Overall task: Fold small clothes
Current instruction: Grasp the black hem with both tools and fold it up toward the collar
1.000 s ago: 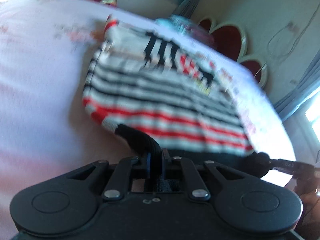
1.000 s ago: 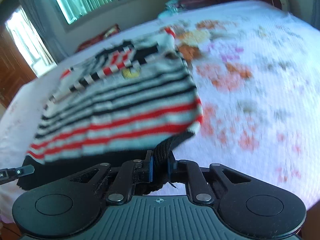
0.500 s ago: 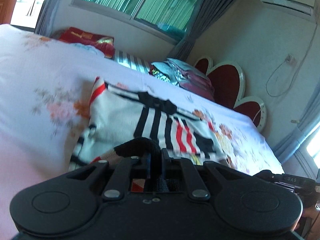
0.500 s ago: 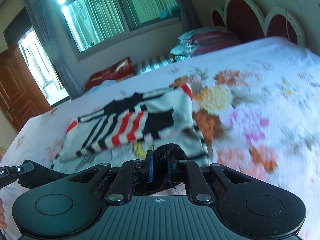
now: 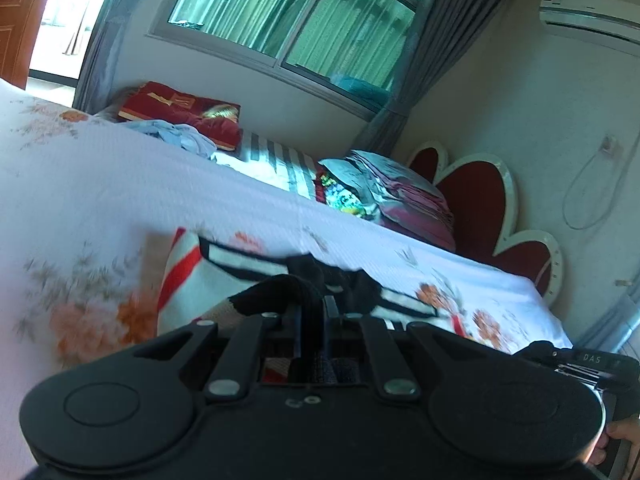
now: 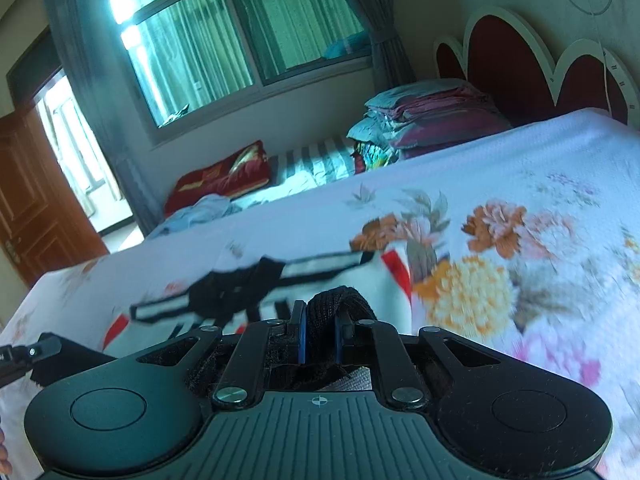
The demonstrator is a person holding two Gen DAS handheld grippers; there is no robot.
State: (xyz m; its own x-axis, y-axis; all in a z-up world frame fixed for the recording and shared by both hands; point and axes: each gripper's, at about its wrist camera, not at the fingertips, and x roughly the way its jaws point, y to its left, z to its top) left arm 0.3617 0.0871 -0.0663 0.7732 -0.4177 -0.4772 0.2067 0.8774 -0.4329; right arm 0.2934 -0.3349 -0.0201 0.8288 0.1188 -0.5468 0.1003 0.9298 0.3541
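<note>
A small striped sweater [image 5: 188,284], white with red and black bands, lies on the floral bedsheet [image 5: 100,208]; it also shows in the right wrist view [image 6: 320,270]. My left gripper [image 5: 320,308] is shut on the sweater's black hem, which bulges over the fingertips. My right gripper [image 6: 320,312] is shut on the same black hem at the other corner. Most of the sweater's body is hidden behind both gripper bodies. The far edge with the black collar [image 5: 320,268] shows just beyond the fingers.
A stack of folded clothes [image 5: 392,196] and a red pillow [image 5: 180,116] sit on a striped mattress beyond the bed's far edge. A red heart-shaped headboard [image 5: 480,208] stands at the right. The floral sheet [image 6: 520,220] spreads right of the sweater.
Both grippers have carried the black hem forward over the sweater toward its collar end and tilted up. The striped body that was spread ahead is now mostly under and behind the grippers.
</note>
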